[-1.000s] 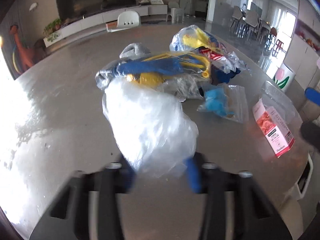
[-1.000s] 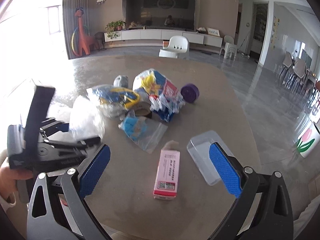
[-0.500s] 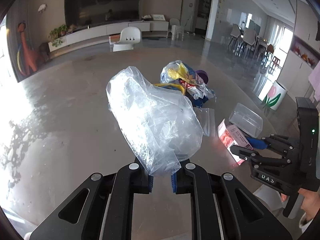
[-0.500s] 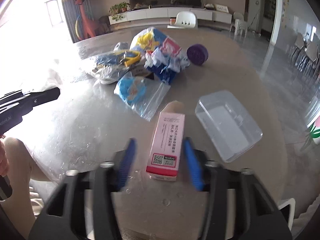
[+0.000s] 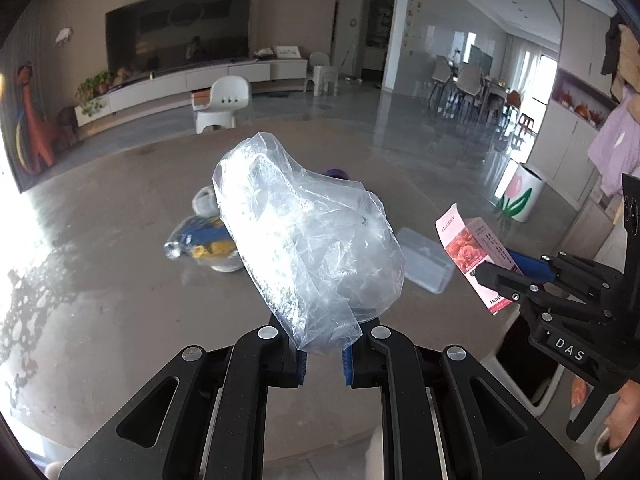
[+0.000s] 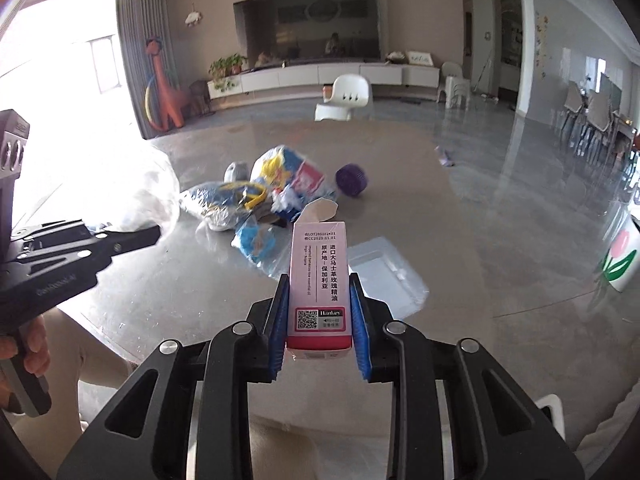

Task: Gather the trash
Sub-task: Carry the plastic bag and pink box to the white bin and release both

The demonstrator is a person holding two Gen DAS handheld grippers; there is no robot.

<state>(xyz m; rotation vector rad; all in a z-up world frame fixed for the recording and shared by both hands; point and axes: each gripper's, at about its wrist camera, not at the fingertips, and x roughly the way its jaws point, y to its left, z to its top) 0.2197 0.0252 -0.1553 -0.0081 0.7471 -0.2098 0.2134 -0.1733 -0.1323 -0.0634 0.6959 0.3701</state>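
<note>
Left tool (image 5: pixel 323 360): fingers nearly together, pinching the bottom edge of one clear plastic bag (image 5: pixel 304 248), which is held up in the air above the counter (image 5: pixel 120 288). Bag looks empty or close to it; can't tell for sure through the glare.

Right tool (image 6: pixel 320 324): closed part-way around one pink carton (image 6: pixel 318 280), blue pads flat on both its sides. Carton is lifted clear of the counter, top flap open, pointing away from the camera.

Progress, my read: early. Two pieces in hand, nothing visibly binned yet. No trash bin identifiable in either view; the bag may be the collector, not certain.

Left on the counter, counted from the right wrist view:
- 1 clear plastic tray (image 6: pixel 384 276), just beyond the carton
- 1 zip bag with blue stuff (image 6: pixel 256 244)
- 1 foil wrapper with a yellow ring (image 6: pixel 228 204)
- 1 yellow-blue-red snack bag (image 6: pixel 288 172)
- 1 grey lump (image 6: pixel 236 170), behind the pile
- 1 purple round thing (image 6: pixel 352 180), slightly apart to the right

So about six loose pieces remain; pile overlaps, count could be off by one.
</note>
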